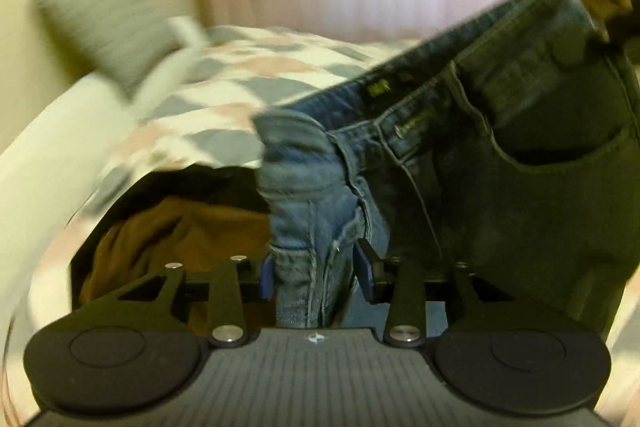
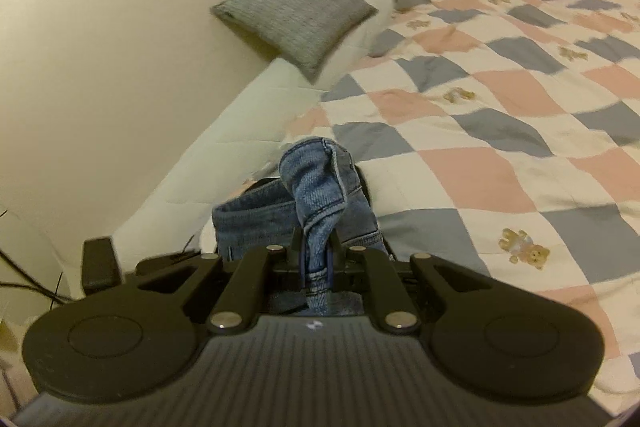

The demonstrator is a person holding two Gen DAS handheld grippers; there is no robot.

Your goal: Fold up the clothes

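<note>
Listing, left to right: one grey cushion [image 2: 294, 13] against the wall; one brown garment [image 1: 176, 227]; one pair of blue jeans [image 1: 440, 147] over one checked quilt [image 2: 480, 107]. Left gripper [image 1: 318, 273] parted, denim between its jaws, unpressed. Right gripper [image 2: 318, 265] clamped on a jeans fold.

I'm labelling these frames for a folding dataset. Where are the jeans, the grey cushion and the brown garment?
jeans [image 1: 400, 131]: left wrist view, on the waistband.
grey cushion [image 2: 294, 13]: right wrist view, middle of its face.
brown garment [image 1: 176, 231]: left wrist view, on its crumpled top.

grey cushion [image 2: 294, 13], checked quilt [image 2: 500, 99]
</note>
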